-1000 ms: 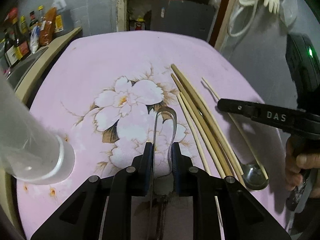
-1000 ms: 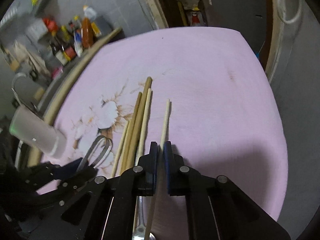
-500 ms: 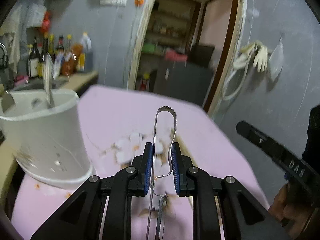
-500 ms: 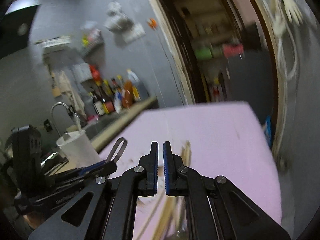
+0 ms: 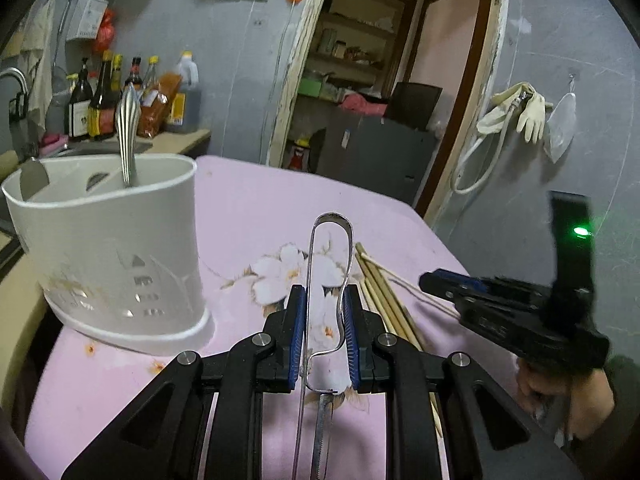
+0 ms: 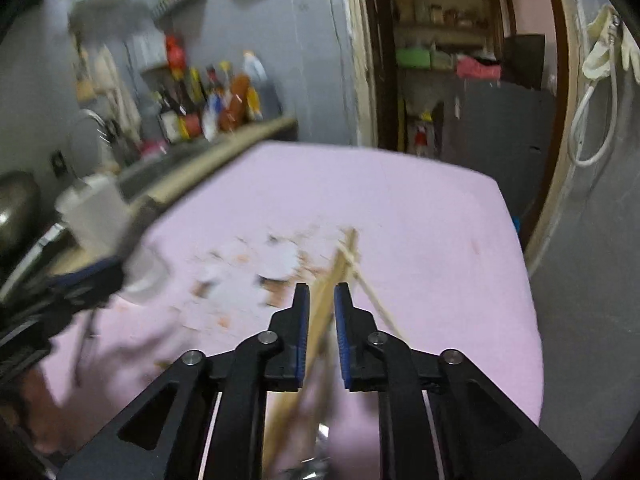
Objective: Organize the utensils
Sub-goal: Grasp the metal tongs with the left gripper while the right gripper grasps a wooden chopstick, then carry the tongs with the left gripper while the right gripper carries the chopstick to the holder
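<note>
My left gripper (image 5: 323,296) is shut on metal tongs (image 5: 330,264) and holds them above the pink floral tablecloth (image 5: 248,216), their loop end pointing forward. A white utensil holder (image 5: 108,240) with a metal utensil handle (image 5: 127,136) in it stands at the left. Several wooden chopsticks (image 5: 380,292) lie on the cloth to the right of the tongs. My right gripper (image 6: 321,300) is slightly open above the chopsticks (image 6: 340,272), holding nothing; it also shows in the left wrist view (image 5: 444,282). The right wrist view is blurred.
Sauce bottles (image 5: 120,96) stand on a counter at the back left beside a tap. A doorway with shelves (image 5: 360,60) is behind the table. Gloves and a hose (image 5: 516,112) hang on the right wall. The table edge (image 6: 516,240) drops off at the right.
Both grippers have lifted and tilted up from looking down at the cloth. The tongs rose with the left gripper. The right jaws have parted slightly, and the thin chopstick no longer lies between them.
</note>
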The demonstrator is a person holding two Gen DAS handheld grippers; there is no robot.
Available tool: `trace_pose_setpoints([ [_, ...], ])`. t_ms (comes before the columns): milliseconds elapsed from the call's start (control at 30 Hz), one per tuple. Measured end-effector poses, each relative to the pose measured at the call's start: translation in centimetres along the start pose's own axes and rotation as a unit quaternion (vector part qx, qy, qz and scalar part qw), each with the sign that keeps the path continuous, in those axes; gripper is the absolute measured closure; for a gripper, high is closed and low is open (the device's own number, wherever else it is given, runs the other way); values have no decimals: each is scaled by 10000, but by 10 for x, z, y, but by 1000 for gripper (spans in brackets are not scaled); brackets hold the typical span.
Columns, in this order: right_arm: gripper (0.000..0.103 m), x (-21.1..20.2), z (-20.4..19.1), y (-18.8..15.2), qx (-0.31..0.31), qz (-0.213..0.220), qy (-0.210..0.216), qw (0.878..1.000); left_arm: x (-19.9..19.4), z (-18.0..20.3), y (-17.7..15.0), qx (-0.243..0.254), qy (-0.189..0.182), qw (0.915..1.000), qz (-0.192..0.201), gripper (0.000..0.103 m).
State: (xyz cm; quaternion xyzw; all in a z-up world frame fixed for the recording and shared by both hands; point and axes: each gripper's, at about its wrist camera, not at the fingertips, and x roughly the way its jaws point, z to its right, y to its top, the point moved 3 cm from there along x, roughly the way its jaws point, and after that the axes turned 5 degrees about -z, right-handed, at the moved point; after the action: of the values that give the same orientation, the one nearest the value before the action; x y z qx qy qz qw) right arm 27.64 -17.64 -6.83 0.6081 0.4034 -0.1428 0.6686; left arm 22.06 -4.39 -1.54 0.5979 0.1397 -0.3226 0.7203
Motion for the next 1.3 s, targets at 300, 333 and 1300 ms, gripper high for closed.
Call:
trace_pose_setpoints([
  [300, 82, 51, 16, 7, -726, -896, -435, 9924, 11, -14, -1, -267, -148, 9993, -205, 88],
  [333, 82, 54, 16, 8, -785, -969, -433, 9913, 11, -15, -1, -279, -161, 9992, -220, 87],
  [1300, 100, -109, -64, 41, 182, 2965, 937, 9502, -68, -39, 44, -567, -321, 9900, 1250, 87],
])
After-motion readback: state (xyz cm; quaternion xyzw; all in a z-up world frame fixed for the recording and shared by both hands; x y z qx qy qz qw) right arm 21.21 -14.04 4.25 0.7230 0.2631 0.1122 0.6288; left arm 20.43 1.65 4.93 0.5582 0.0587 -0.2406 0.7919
